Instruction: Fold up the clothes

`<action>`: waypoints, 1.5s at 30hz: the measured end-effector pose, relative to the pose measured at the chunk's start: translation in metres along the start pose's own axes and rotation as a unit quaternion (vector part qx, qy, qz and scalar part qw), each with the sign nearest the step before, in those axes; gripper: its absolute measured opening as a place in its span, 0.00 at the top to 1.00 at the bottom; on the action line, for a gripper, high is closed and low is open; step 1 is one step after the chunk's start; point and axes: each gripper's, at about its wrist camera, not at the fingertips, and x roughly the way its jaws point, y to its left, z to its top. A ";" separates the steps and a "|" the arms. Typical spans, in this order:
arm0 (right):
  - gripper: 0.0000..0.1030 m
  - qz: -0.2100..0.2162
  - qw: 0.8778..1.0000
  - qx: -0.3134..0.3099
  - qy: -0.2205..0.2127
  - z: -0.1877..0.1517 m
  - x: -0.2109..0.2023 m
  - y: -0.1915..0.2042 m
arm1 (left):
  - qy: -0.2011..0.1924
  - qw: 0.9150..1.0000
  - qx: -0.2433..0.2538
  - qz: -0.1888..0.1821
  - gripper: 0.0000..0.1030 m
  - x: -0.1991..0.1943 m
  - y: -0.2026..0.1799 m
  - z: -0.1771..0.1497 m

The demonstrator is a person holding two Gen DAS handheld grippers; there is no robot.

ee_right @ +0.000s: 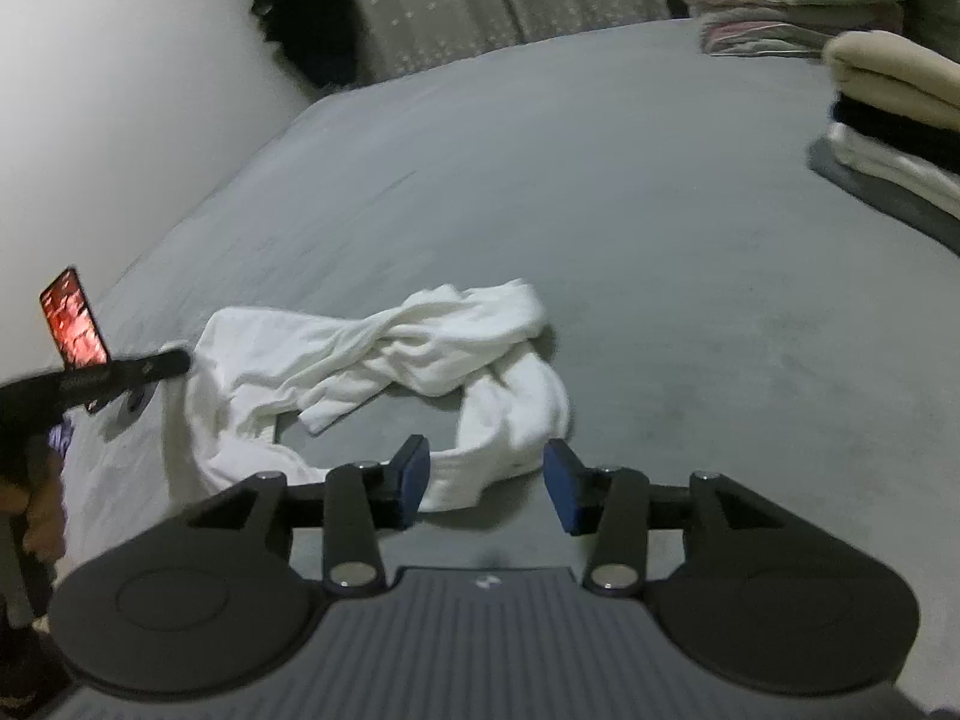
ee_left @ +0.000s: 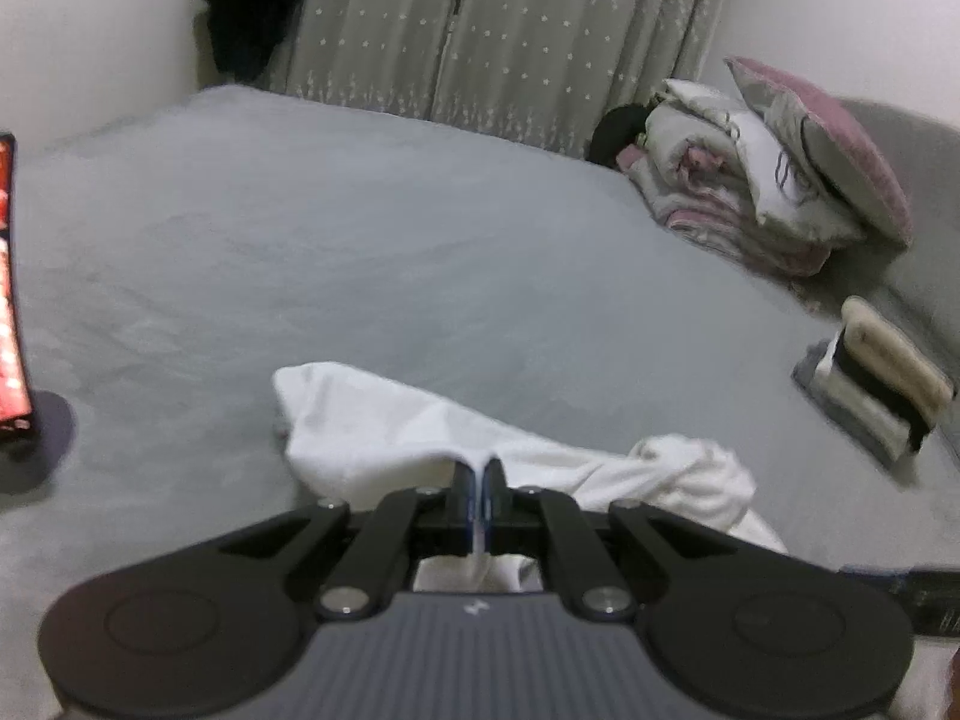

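Your left gripper (ee_left: 479, 471) is clamped on a fold of the white garment (ee_right: 372, 372); the cloth rises into a ridge at the pinched blue pads and a strip of it hangs down behind them. Your right gripper (ee_right: 486, 483) has its jaws apart at a middling width, with nothing pressed between the pads (ee_right: 414, 477). A hem of the garment lies on the bed just beyond and between them, but the pads do not touch it.

The garment sits crumpled on the grey bed (ee_right: 660, 240), near its front edge, twisted into a loose loop with bare sheet showing through the middle. In the right wrist view your left gripper reaches in from the left edge and meets the garment's left side.

A stack of folded clothes (ee_left: 882, 378) sits at the right side of the bed, well apart from the garment. Farther back, pillows and bedding (ee_left: 780, 174) are piled against the curtain (ee_left: 498, 30). A phone (ee_right: 75, 321) with a red screen stands upright at the bed's left side.
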 end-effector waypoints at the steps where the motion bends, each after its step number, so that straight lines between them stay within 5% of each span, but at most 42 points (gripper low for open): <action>1: 0.55 0.003 1.000 -0.004 0.003 0.000 0.003 0.003 | 0.001 1.000 -0.010 -0.004 0.98 0.005 0.001 0.002; 9: 0.55 0.035 0.998 -0.032 0.039 0.001 0.027 0.025 | 0.007 0.997 -0.052 -0.048 0.97 0.043 0.002 0.013; 18: 0.55 0.071 0.992 -0.073 0.069 0.001 0.054 0.056 | 0.058 0.995 -0.075 -0.041 0.97 0.086 0.005 0.007; 33: 0.55 0.127 0.983 -0.111 0.077 0.000 0.083 0.104 | 0.028 0.992 -0.108 -0.065 0.74 0.043 0.036 0.012; 34: 0.56 0.127 0.982 -0.116 0.077 -0.001 0.085 0.106 | 0.026 0.992 -0.110 -0.063 0.72 0.039 0.039 0.012; 37: 0.82 0.106 0.983 -0.128 0.074 -0.003 0.092 0.109 | 0.026 0.991 -0.119 -0.057 0.68 0.031 0.048 0.008; 45: 0.85 0.059 0.997 -0.022 0.052 0.026 0.088 0.063 | 0.052 0.985 -0.152 -0.061 0.66 0.033 0.059 -0.003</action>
